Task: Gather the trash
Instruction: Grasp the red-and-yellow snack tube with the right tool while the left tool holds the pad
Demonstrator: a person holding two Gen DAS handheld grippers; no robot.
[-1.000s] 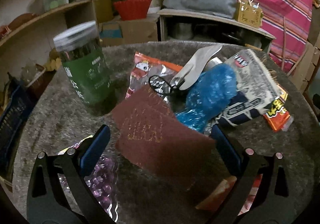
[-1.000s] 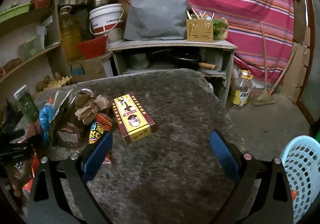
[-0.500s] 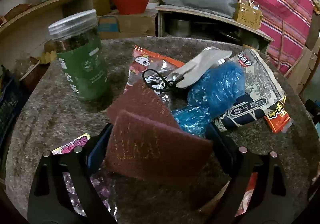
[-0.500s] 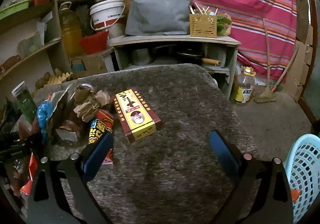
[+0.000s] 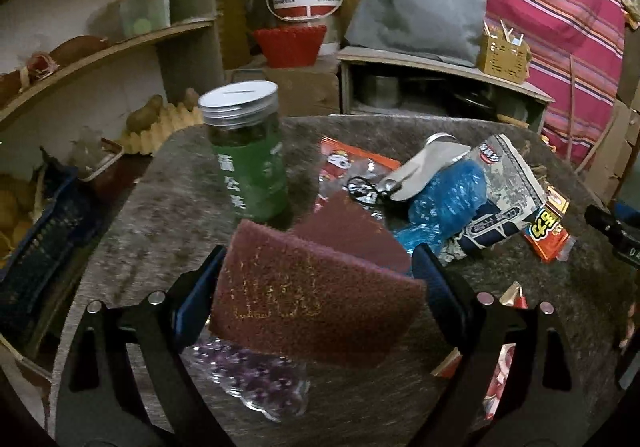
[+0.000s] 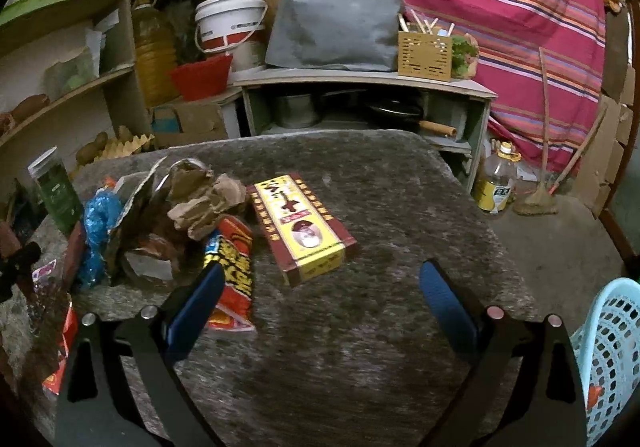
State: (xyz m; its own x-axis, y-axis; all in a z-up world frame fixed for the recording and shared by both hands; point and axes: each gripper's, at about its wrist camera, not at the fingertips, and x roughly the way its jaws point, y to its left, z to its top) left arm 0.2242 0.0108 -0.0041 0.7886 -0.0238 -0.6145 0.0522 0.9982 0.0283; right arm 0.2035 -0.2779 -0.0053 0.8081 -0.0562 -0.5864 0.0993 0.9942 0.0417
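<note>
Left wrist view: left gripper (image 5: 318, 271) spread about as wide as the maroon scouring pad (image 5: 316, 299) between its blue pads; the pad spans pad to pad and looks lifted off the table (image 5: 160, 231), so I judge it pinched by its edges. Risk: a limp pad held edge-on could buckle and slip out (it already bows in the middle). Below it lies a clear bag of purple beads (image 5: 256, 375); a low carry could drag that along. The green jar (image 5: 248, 155) stands just beyond, upright, and a careless swing could tip it.

Right gripper (image 6: 320, 303) wide open, empty, hovering above bare table; a snack wrapper (image 6: 232, 271) by its left finger, a yellow box (image 6: 304, 231) ahead. The blue basket (image 6: 612, 351), likely the trash bin, sits at far right, well apart from the pad.
</note>
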